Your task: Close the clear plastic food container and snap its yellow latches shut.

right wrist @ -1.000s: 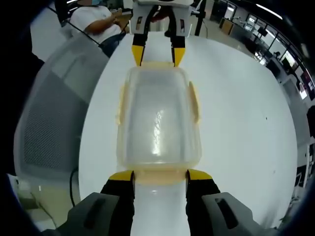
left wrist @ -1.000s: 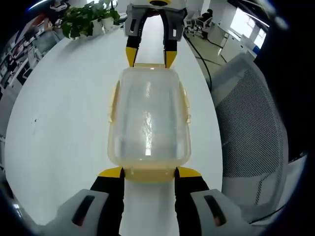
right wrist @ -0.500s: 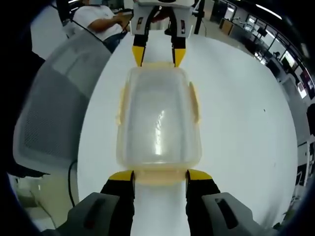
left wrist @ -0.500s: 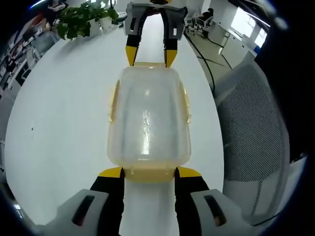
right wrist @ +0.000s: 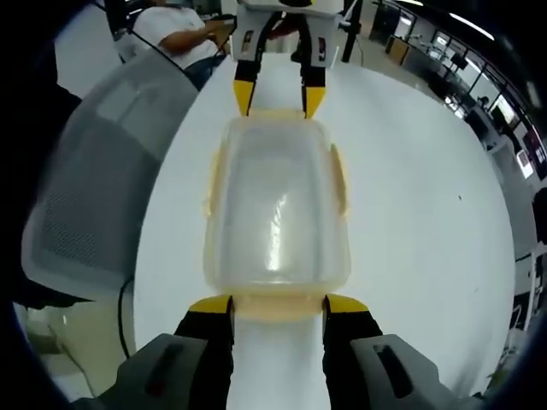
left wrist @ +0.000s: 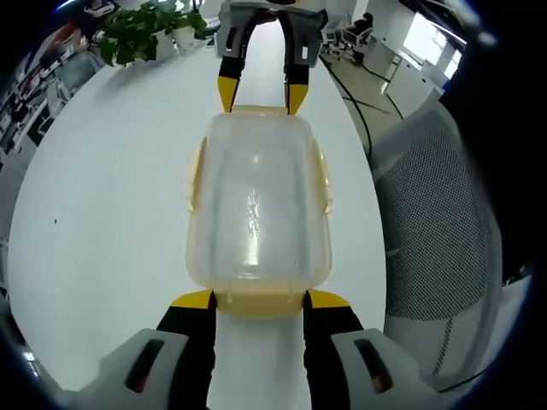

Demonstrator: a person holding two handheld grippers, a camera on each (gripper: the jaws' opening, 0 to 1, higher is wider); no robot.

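The clear plastic container [left wrist: 256,196] has its lid on, with yellow latches [left wrist: 196,175] along its long sides lying flat against it. It sits lengthwise over the white table [left wrist: 102,188]. My left gripper [left wrist: 259,299] is shut on the near yellow end latch, one jaw at each side of it. The right gripper [left wrist: 259,98] grips the far end in the same way. In the right gripper view the same container [right wrist: 275,205] shows from the other end, with my right gripper [right wrist: 278,303] on the near latch and the left gripper [right wrist: 279,101] on the far one.
A grey mesh office chair [left wrist: 436,222] stands right at the table's edge beside the container, and shows again as the chair [right wrist: 94,171]. A potted plant [left wrist: 145,30] stands at the far table end. A seated person [right wrist: 175,30] is behind the table.
The background has shifted slightly in both views, so the cameras have moved. The container stays fixed between both pairs of jaws.
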